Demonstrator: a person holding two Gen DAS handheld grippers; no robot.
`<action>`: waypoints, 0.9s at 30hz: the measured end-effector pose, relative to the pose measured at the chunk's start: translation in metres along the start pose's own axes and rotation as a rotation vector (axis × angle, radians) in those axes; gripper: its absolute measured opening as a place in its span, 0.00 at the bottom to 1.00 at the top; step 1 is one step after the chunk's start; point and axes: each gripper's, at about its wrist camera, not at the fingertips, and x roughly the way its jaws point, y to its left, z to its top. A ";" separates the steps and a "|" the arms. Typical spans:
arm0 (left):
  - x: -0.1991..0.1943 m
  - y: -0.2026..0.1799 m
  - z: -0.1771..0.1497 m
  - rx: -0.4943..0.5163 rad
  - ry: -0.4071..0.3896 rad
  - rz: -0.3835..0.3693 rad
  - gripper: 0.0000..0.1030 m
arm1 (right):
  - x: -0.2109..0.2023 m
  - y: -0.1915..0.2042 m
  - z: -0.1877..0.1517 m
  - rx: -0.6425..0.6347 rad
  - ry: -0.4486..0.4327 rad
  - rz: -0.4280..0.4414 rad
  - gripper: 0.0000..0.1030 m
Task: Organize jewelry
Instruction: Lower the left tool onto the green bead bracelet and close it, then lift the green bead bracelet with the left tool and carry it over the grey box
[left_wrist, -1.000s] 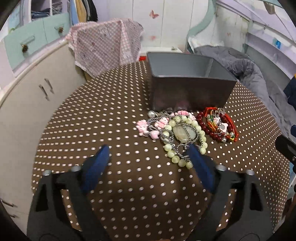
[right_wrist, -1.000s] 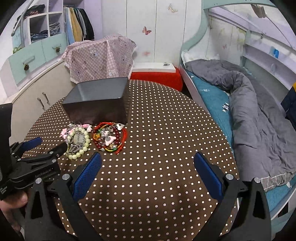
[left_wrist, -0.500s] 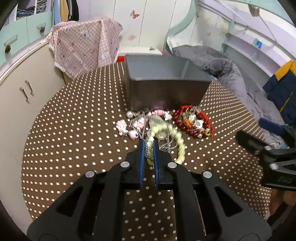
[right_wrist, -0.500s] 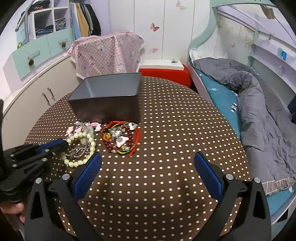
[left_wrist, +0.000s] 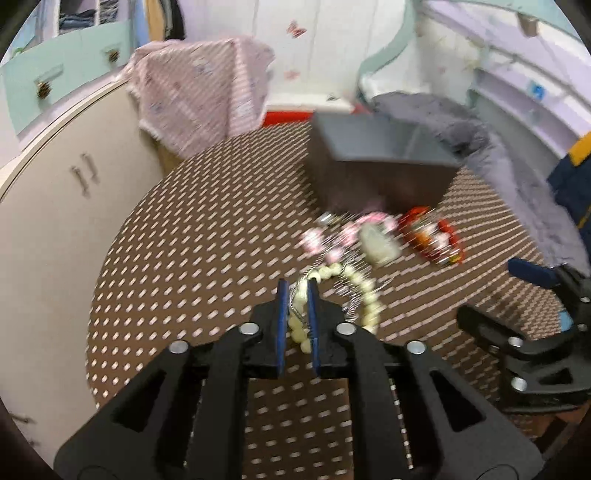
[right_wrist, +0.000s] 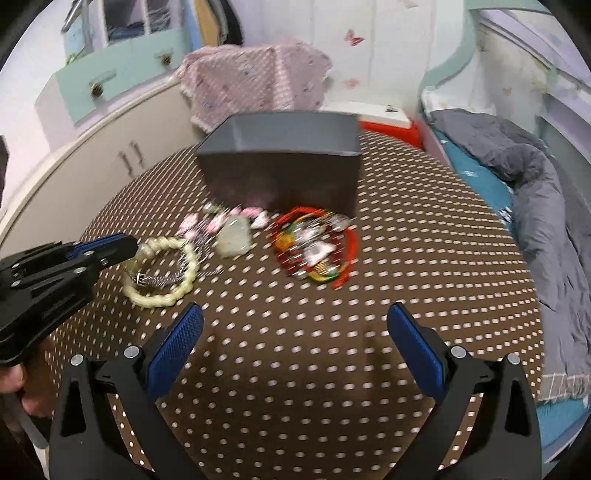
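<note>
- The left gripper (left_wrist: 296, 291) sits lowest in the left wrist view, its blue pads narrow around the near arc of the pale bead bracelet (left_wrist: 347, 291). A second ago its jaws stood wide over the pile and then clamped down; now they are opening again, with beads between them. Motion blur hides whether the pads press on the beads.
- The bracelet has come away from the heap toward the left gripper, dragging a tangled silver chain (right_wrist: 162, 277) that lies across it. Both rest on the brown dotted tabletop (right_wrist: 369, 332).
- The right gripper (right_wrist: 293, 334) is released and grasps nothing, its jaws wide above bare tabletop in front of the red bracelets. It has moved in closer to the jewelry over the last second.
- Beyond lie a pale green stone pendant (right_wrist: 234, 236), a string of pink charms (right_wrist: 221, 219) and the bundle of red bracelets (right_wrist: 316, 245), all loose on the tabletop.
- Farthest stands the grey box (right_wrist: 284, 162), open-topped, just behind the jewelry.
- My reading: the beads are separated from the pile but not yet boxed. The slackening hold and the clinging chain could cost the left gripper the bracelet before any lift.
</note>
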 end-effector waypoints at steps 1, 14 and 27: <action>0.001 0.003 -0.003 -0.004 0.002 -0.002 0.52 | 0.002 0.003 -0.001 -0.011 0.006 0.004 0.92; -0.005 -0.003 -0.018 0.075 -0.025 -0.047 0.53 | 0.010 0.010 0.004 -0.019 0.013 0.026 0.92; 0.013 -0.021 -0.025 0.214 0.024 -0.076 0.33 | 0.004 -0.014 0.000 0.041 0.007 -0.009 0.92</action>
